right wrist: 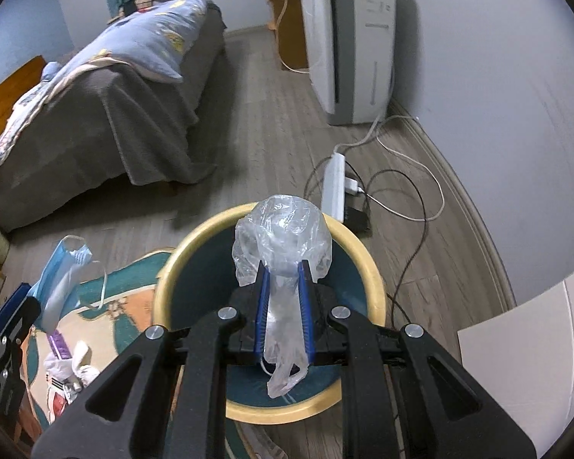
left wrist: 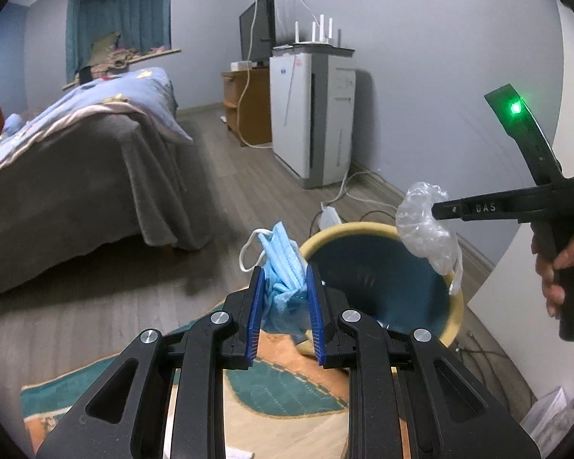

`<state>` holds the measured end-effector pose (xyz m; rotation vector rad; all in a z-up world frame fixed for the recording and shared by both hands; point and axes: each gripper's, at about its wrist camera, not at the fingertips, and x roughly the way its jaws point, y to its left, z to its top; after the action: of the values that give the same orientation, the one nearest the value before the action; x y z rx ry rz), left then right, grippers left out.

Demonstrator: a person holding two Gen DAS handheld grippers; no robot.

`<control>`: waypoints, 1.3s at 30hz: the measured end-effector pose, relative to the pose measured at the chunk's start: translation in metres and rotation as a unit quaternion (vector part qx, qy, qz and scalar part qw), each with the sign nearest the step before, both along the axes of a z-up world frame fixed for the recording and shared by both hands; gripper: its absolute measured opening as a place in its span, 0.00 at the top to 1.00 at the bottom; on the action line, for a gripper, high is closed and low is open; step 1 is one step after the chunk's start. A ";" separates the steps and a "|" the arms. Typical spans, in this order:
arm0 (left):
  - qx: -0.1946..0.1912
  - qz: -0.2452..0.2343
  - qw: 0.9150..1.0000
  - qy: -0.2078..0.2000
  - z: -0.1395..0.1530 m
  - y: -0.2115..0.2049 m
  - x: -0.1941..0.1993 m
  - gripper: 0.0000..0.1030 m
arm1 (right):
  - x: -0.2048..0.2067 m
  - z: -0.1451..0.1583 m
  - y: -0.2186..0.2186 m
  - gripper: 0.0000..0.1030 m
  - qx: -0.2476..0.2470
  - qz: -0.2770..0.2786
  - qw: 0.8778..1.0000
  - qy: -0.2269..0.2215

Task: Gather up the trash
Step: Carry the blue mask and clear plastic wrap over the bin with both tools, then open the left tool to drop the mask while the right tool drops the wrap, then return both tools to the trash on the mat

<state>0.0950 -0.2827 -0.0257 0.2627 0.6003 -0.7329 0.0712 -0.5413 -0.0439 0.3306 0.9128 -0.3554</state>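
My left gripper (left wrist: 286,279) pinches the mask (left wrist: 283,264) beside the bin's rim (right wrist: 195,237), my right gripper (right wrist: 283,267) clamps the plastic bag (right wrist: 283,233) above its open mouth.

Both views are dim and cool, lit by soft indoor light with no visible lamp. The bed (left wrist: 76,176) casts a diffuse shadow on the floor (left wrist: 218,191) at its foot, and the white appliance (left wrist: 313,114) throws a soft one on the wall (left wrist: 440,57) behind it. A green indicator light (left wrist: 516,108) glares as a small bright spot in the left view. Fisheye bending curves the wall base and floorboards strongly, and black vignette fills the corners. Edges look slightly smeared; the near black frames are sharp, with faint sheen on their bolts (right wrist: 227,311).
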 end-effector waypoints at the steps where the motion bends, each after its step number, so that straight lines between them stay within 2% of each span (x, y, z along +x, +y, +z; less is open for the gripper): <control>1: 0.001 0.001 1.000 0.002 -0.002 -0.002 0.001 0.78 | 0.001 -0.002 0.000 0.86 0.000 0.000 1.000 0.002; 10: 0.006 -0.022 1.000 0.020 -0.020 -0.038 0.009 0.78 | 0.001 -0.014 -0.005 0.86 0.004 -0.003 1.000 0.018; 17: -0.004 -0.077 0.997 0.030 -0.035 -0.078 -0.002 0.76 | 0.003 -0.026 -0.008 0.86 0.021 -0.006 0.999 0.024; 20: 0.007 -0.098 0.995 0.031 -0.046 -0.089 -0.008 0.73 | 0.004 -0.026 -0.009 0.86 0.028 -0.008 0.999 0.016; 24: 0.020 -0.109 0.993 0.031 -0.056 -0.094 -0.013 0.44 | 0.006 -0.026 -0.009 0.83 0.025 -0.005 1.000 0.015; 29: 0.016 -0.095 0.995 0.027 -0.056 -0.086 -0.012 0.25 | 0.001 -0.025 -0.012 0.71 0.026 -0.019 0.999 0.014; 30: 0.014 -0.091 0.995 0.024 -0.054 -0.083 -0.013 0.18 | 0.000 -0.024 -0.013 0.66 0.026 -0.020 0.999 0.014; 32: 0.011 -0.085 0.996 0.020 -0.052 -0.078 -0.014 0.14 | -0.001 -0.023 -0.014 0.58 0.029 -0.023 0.999 0.014; 35: 0.014 -0.072 0.997 0.014 -0.047 -0.070 -0.015 0.11 | -0.004 -0.013 -0.011 0.45 0.026 -0.025 0.999 0.004; 37: 0.013 -0.062 0.998 0.011 -0.040 -0.062 -0.017 0.11 | -0.007 -0.006 -0.009 0.26 0.023 -0.027 0.999 -0.006; 39: 0.014 -0.056 0.998 0.003 -0.033 -0.054 -0.020 0.10 | -0.010 0.005 -0.005 0.19 0.026 -0.027 0.999 -0.021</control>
<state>0.0747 -0.3362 -0.0584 0.3217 0.6048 -0.8350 0.0617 -0.5467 -0.0388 0.4098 0.8732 -0.3745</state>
